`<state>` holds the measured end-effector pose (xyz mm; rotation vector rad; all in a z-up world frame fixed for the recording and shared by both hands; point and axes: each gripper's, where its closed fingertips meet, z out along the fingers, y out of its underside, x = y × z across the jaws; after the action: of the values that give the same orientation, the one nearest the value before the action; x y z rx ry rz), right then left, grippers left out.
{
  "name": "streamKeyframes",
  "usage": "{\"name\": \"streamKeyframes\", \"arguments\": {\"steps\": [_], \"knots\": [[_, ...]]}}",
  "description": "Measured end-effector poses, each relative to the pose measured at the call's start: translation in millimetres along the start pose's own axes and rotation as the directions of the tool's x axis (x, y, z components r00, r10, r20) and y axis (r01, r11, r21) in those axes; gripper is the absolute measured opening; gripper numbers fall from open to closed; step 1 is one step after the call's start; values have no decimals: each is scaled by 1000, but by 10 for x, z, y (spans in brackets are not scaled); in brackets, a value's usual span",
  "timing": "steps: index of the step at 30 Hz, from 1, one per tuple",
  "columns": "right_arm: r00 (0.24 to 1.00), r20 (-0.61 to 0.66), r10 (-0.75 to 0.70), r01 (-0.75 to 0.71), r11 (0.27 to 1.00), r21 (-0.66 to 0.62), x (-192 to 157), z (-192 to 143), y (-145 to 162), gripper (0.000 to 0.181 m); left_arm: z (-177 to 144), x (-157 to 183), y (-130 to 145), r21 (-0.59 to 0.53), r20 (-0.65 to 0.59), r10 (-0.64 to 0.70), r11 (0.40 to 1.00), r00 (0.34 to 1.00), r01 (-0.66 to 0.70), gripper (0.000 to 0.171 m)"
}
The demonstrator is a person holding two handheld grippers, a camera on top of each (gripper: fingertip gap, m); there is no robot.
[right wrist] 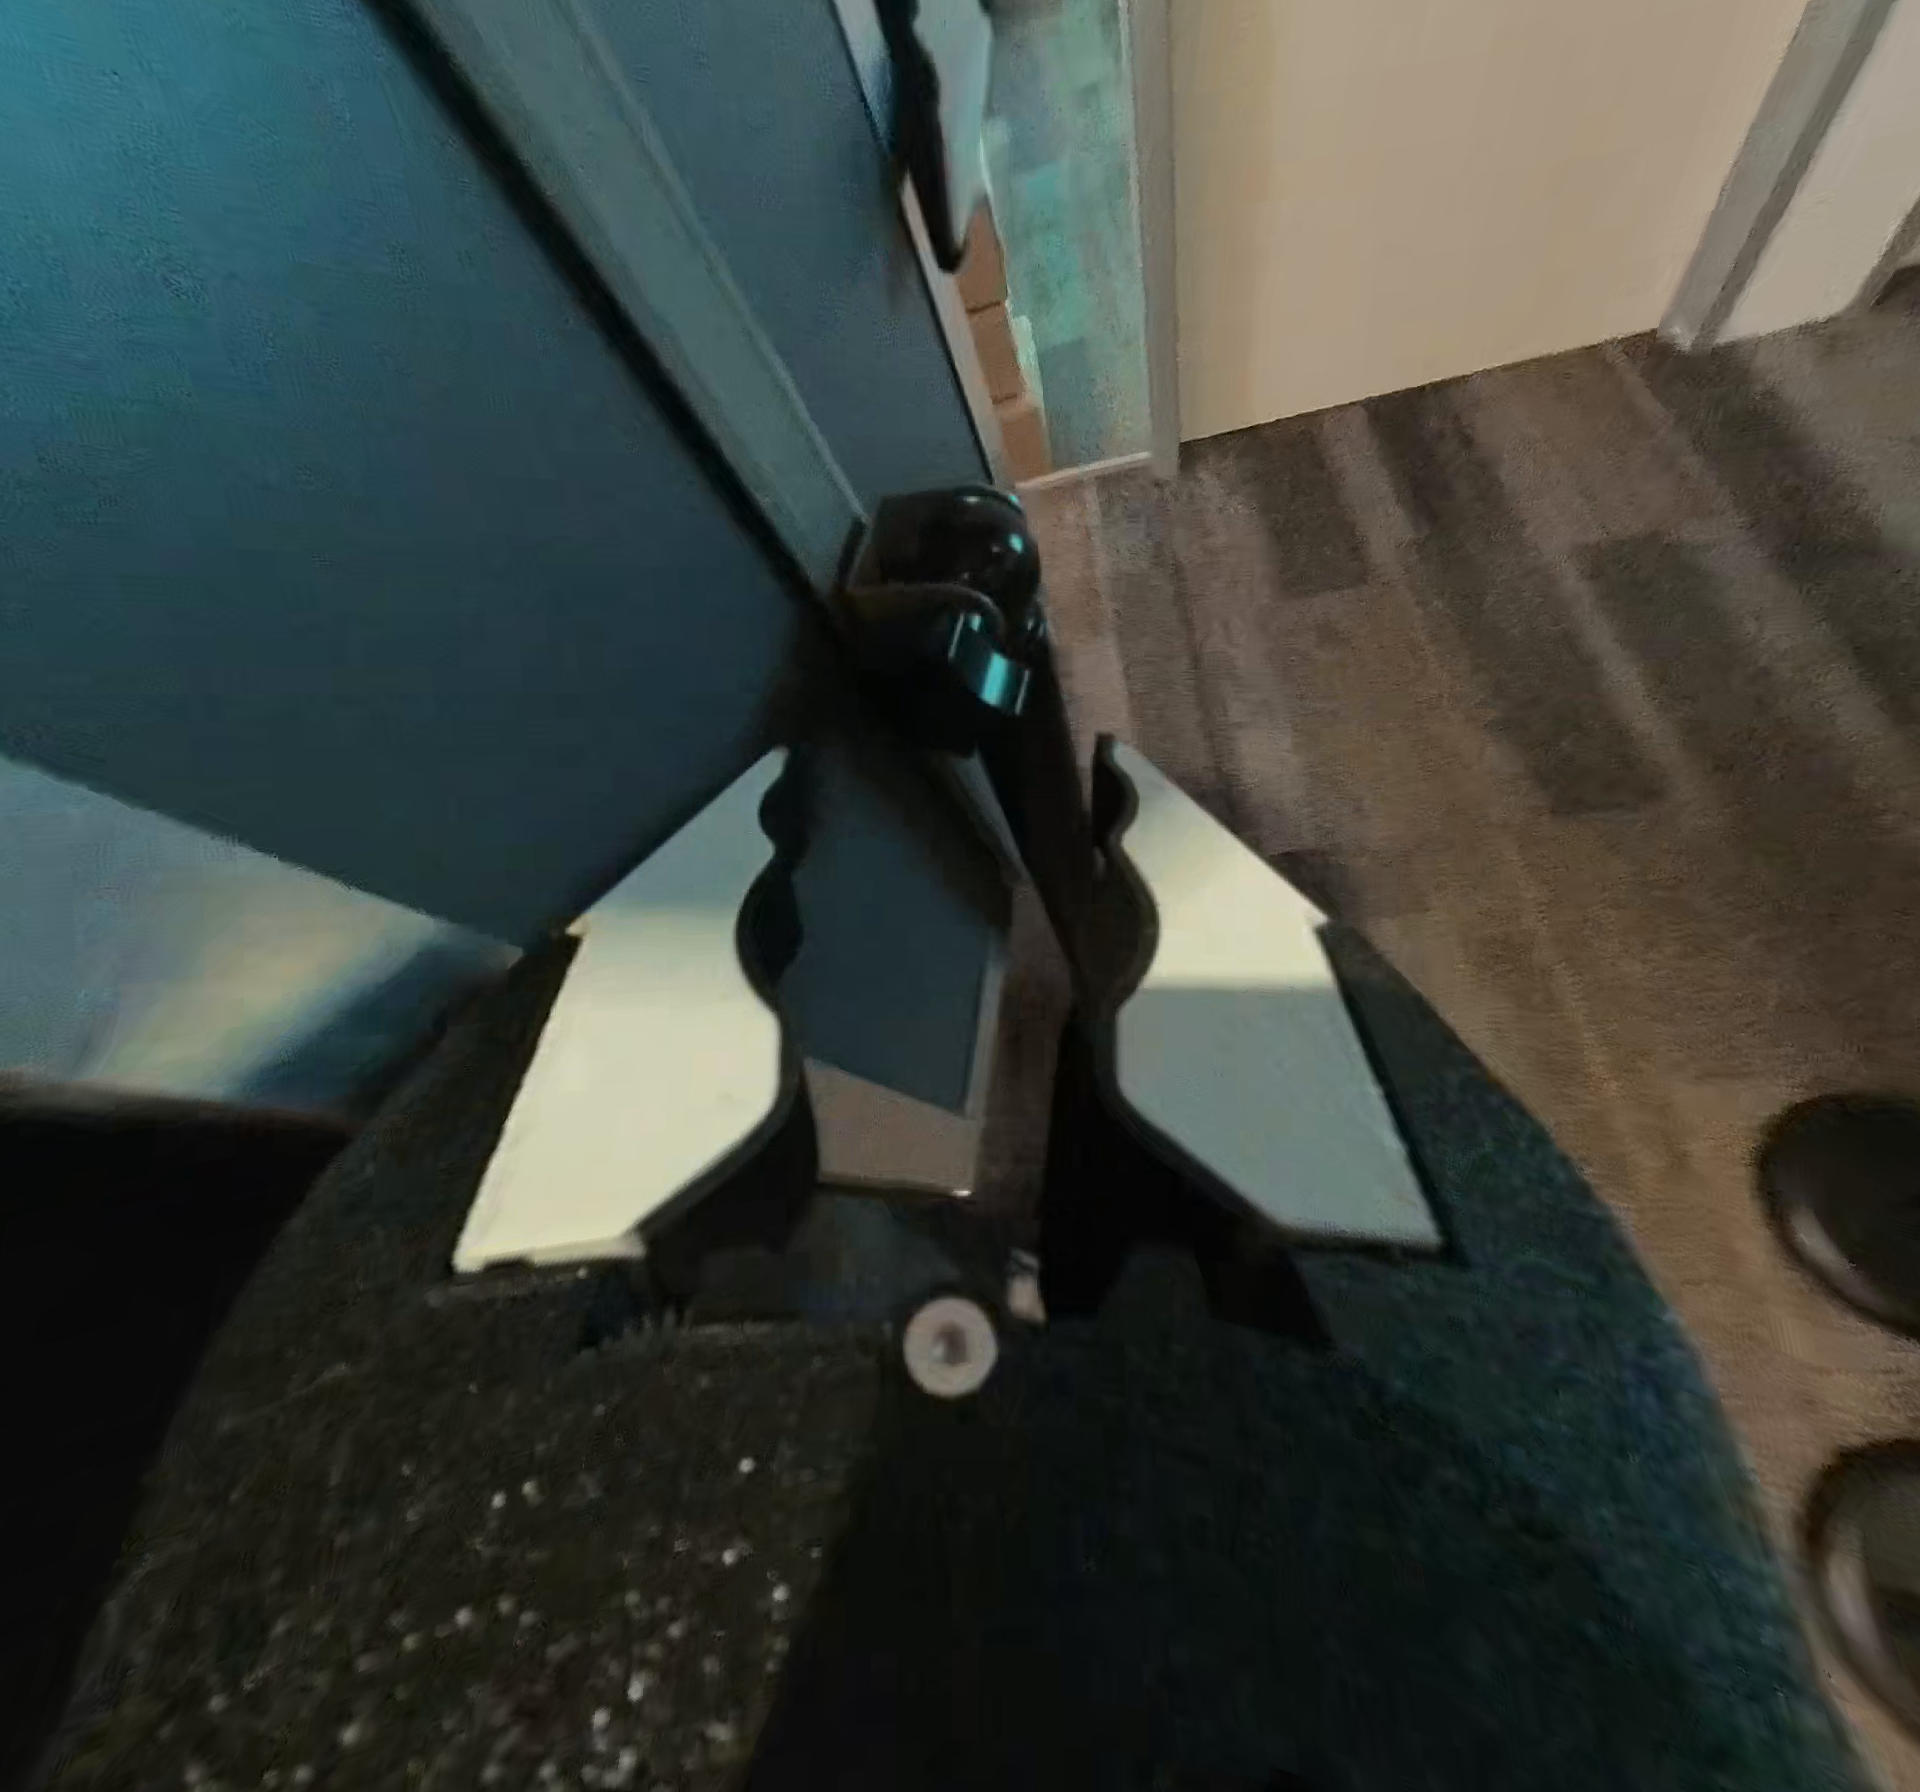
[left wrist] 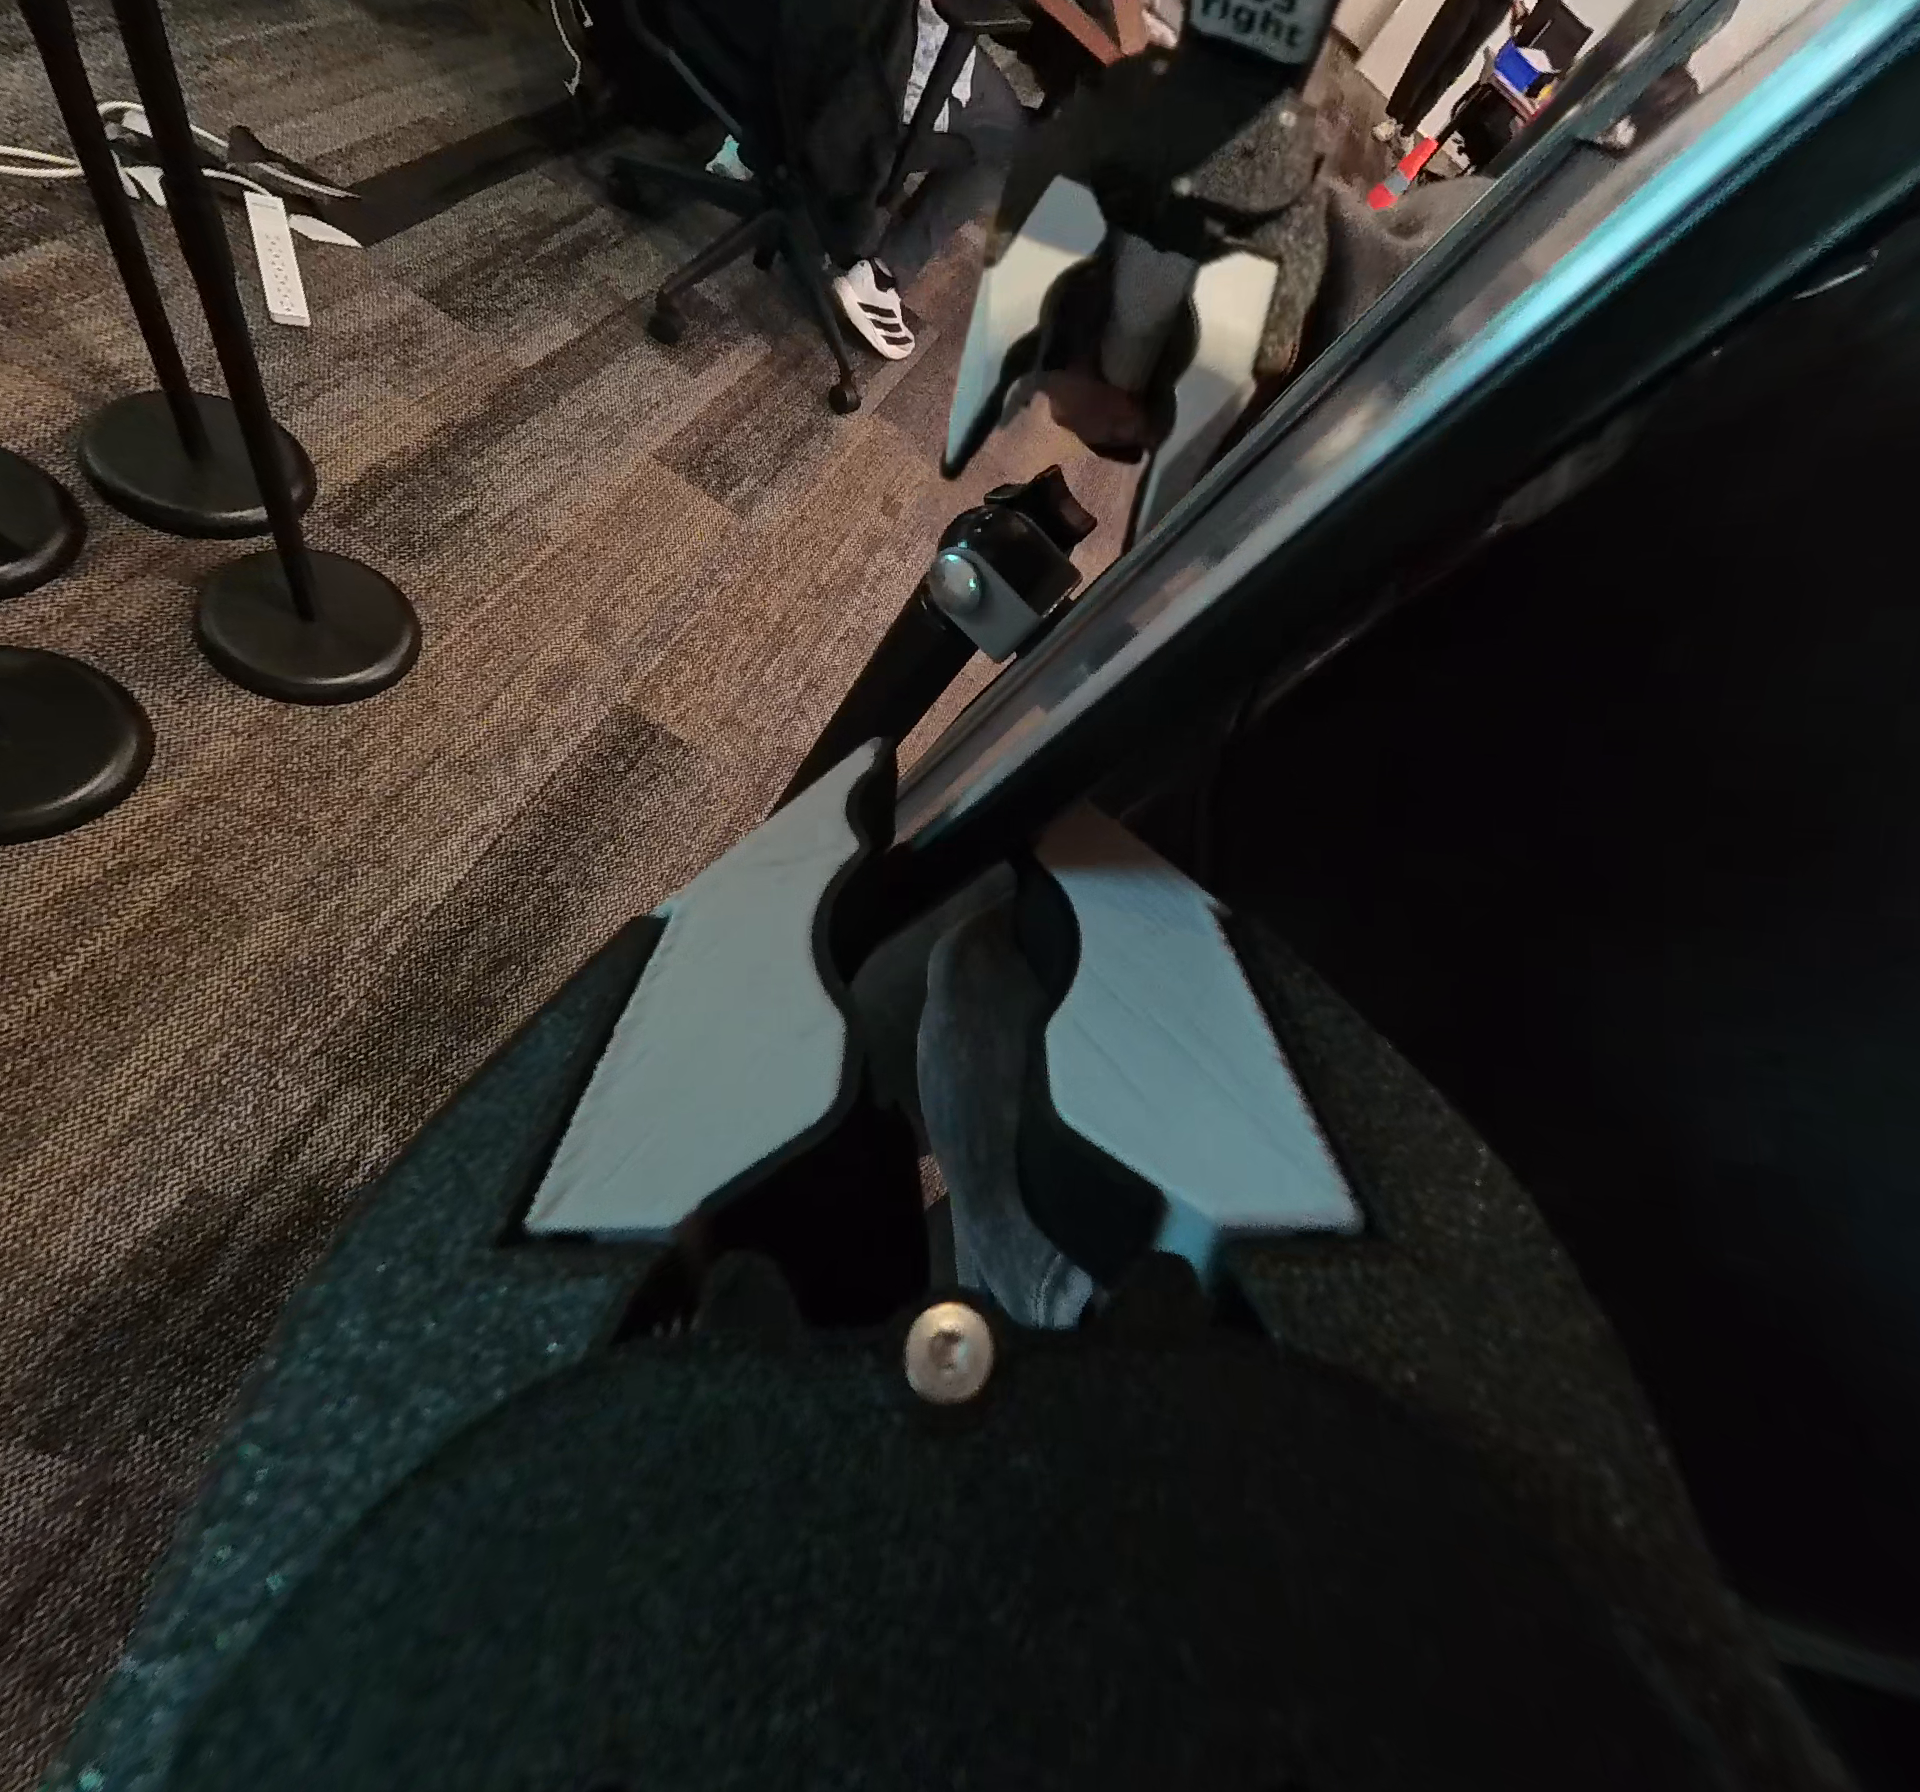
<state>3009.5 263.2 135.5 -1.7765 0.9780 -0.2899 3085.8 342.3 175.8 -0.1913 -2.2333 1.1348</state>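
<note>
- Between the fingertips of the left gripper [left wrist: 956,838], at 12 o'clock from its body, runs the thin lit edge of a teal panel [left wrist: 1455,360]. It slants away toward 2 o'clock, and its dark face fills the right of the left wrist view.
- Left fingers: partly apart and straddling that edge, with a grey strip [left wrist: 977,1098] lying in the gap behind the tips. Whether the pads press on the panel, I cannot tell.
- Right gripper [right wrist: 945,786]: its fingers are spread wider, with the panel's lower corner and a black pole [right wrist: 1049,859] both in the gap. One pad lies against the panel face and the other is just beside the pole. A firm pinch cannot be confirmed.
- A black clamp [right wrist: 956,579] with a rounded knob sits on the panel's edge at 12 o'clock from the right fingertips, touching the pole. In the left wrist view it lies between the two grippers.
- Patterned carpet [left wrist: 416,911] spreads below. Round black stand bases [left wrist: 307,625] sit at 9 o'clock and a white power strip [left wrist: 278,256] at 10 o'clock.
- Farther out are an office chair [left wrist: 748,236] with a seated person's shoe [left wrist: 873,308] at 11 o'clock, and a bending person [left wrist: 1475,17] at 1 o'clock, well apart.
- A cream wall [right wrist: 1455,132] stands at 1 o'clock in the right wrist view.
</note>
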Motion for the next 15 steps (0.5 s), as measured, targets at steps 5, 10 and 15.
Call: {"name": "streamKeyframes", "arguments": {"steps": [5,10,15], "knots": [[964,-69,-258,254,966,-55,-3,142,-59,34,4,5,6,-10,0,4,1000,1000,-4,17],[993,8,116,-116,993,26,40,186,-104,31,-38,-38,-9,4,28,-8,1000,1000,8,17],[301,510,806,-881,439,-174,-127,213,-73,12,-106,-116,-8,-26,54,23,999,998,-21,16]]}}
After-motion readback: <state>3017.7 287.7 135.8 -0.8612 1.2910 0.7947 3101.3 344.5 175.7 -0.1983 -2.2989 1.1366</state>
